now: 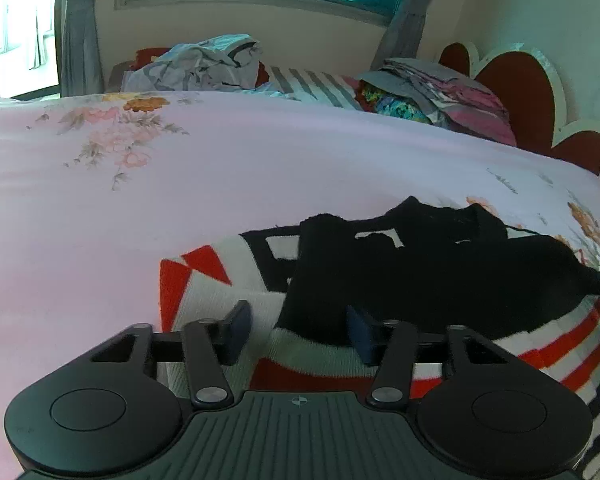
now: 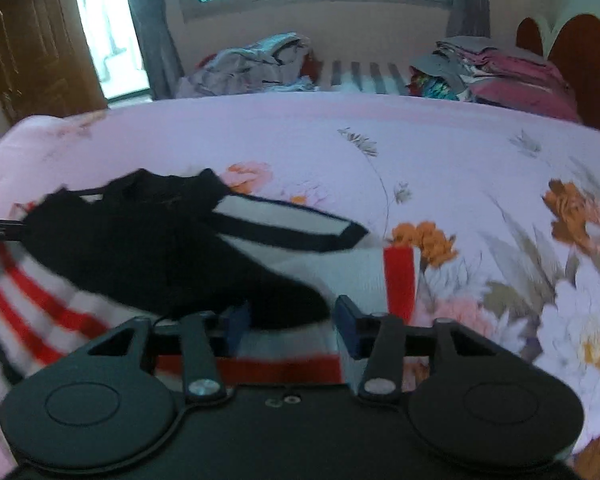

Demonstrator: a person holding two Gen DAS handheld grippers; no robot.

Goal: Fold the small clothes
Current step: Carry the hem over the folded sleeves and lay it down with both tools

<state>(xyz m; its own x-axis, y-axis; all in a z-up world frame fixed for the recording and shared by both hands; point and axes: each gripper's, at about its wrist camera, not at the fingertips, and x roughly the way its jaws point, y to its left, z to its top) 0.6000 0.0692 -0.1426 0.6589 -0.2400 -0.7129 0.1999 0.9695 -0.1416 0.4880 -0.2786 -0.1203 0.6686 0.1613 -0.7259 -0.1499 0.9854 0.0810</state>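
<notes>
Pink flowered bedsheet (image 1: pixel 100 220) covered the bed, and on it lay the knitted sweater (image 1: pixel 420 272) (black, white and red). Left gripper (image 1: pixel 298 330) and right gripper (image 2: pixel 290 326) hovered over its hem, jaws apart, clamping nothing.

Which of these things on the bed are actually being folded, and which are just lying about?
In the job:
- knitted sweater, black, white and red
- left gripper
- right gripper

Lying about:
- crumpled pale clothes
- stacked clothes by the headboard
- floral bedsheet
</notes>
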